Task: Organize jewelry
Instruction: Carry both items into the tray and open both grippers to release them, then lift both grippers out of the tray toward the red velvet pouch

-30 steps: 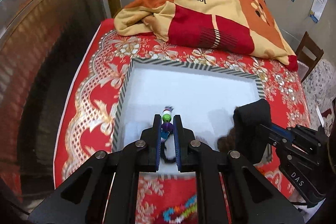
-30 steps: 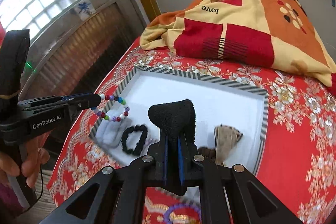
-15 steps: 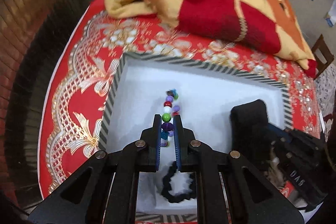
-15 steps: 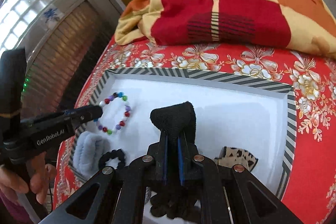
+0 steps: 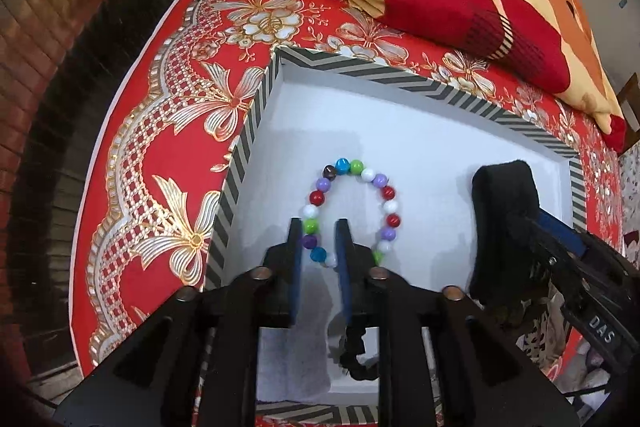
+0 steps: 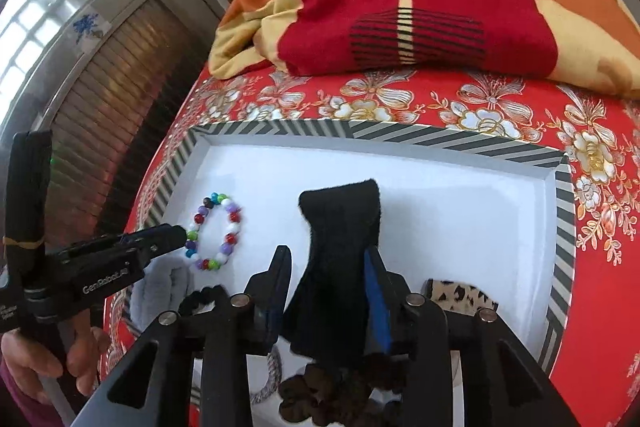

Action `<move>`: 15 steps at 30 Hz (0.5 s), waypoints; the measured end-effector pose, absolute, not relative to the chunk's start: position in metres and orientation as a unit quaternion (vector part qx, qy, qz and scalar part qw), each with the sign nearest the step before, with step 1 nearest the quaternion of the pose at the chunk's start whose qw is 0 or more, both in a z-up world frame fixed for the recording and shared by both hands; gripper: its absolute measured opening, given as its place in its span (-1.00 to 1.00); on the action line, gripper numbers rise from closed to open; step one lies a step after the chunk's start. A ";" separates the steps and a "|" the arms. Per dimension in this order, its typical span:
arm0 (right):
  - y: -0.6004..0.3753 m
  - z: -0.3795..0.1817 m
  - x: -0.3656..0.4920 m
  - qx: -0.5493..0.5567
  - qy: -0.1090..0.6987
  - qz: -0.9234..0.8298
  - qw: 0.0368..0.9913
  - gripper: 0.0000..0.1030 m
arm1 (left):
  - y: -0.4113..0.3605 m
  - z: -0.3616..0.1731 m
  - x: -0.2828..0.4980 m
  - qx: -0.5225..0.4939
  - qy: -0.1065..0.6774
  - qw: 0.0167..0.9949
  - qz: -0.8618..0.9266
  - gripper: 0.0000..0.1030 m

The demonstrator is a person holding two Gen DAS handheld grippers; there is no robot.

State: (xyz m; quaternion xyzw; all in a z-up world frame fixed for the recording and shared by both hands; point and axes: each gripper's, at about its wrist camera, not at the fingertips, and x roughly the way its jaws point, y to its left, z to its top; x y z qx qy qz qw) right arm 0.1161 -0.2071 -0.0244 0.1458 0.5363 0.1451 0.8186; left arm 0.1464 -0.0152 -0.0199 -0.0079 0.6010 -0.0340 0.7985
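My left fingers (image 5: 319, 241) stand apart, with the near-left arc of the beaded bracelet (image 5: 352, 211) lying between them; the pads do not press the beads. The bracelet lies flat as an open ring on the white floor of the striped-rim box (image 5: 400, 73), in its left part, near the left wall. From the right wrist view the same bracelet (image 6: 215, 231) shows with my left fingers' tip (image 6: 176, 235) right at its near-left beads.

My right fingers (image 6: 326, 259) are spread wide, and the black cloth piece (image 6: 340, 251) stands upright between them; whether the pads still touch it I cannot tell. In the left view that black piece (image 5: 504, 223) stands right of the bracelet, well apart from it.

Nearer to me in the box lie a black scrunchie (image 6: 202, 297), a pale grey fluffy band (image 6: 160, 287) by the near-left corner, a leopard-print piece (image 6: 460, 297) to the right, and a dark brown scrunchie (image 6: 316, 393) under my right fingers.

The box sits on a bed with a red flowered cover (image 5: 160, 155). A red and yellow blanket (image 6: 400, 7) is heaped at the far side.
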 end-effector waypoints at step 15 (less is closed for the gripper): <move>-0.202 0.026 0.041 0.115 0.495 0.150 0.848 -0.24 | -0.022 0.012 0.089 -0.001 0.561 0.827 -0.030 -0.01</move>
